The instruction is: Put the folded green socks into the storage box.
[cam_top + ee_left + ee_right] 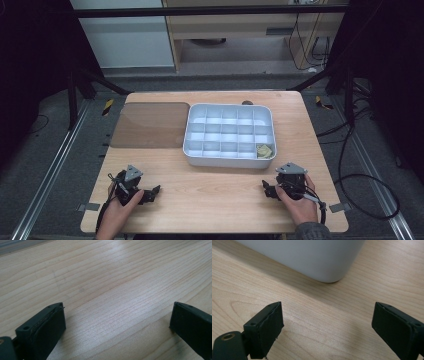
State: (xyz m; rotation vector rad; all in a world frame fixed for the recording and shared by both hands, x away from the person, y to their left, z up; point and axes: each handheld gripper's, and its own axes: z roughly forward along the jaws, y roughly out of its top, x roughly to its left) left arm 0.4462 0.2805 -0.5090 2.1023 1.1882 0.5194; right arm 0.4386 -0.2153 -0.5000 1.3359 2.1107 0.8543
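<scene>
1. Resting on the wooden counter (215,192), both grippers sit on the person's side of the white compartment tray (229,159), which serves as the landmark.
2. The left gripper (154,191) lies near-left of the tray, well apart from it, held by the person's left hand (119,205); its jaws are spread wide with nothing between them, and in the left gripper view only bare wood grain lies past the gripper (117,320).
3. The right gripper (266,189) lies just below the tray's near right corner, held by the right hand (300,202); its jaws are also spread wide and pinch nothing.
4. In the right gripper view, the gripper (327,320) faces the tray's rounded white corner (322,262), which is near but not touching the jaws.
5. A crumpled yellowish item (264,150) lies inside the tray, in the compartment at its near right corner, the one closest to the right gripper.
6. A brown translucent lid (150,125) lies flat on the counter just beside the tray's left wall.
7. A small dark object (247,103) sits just beyond the tray's far edge; what it is cannot be told.
</scene>
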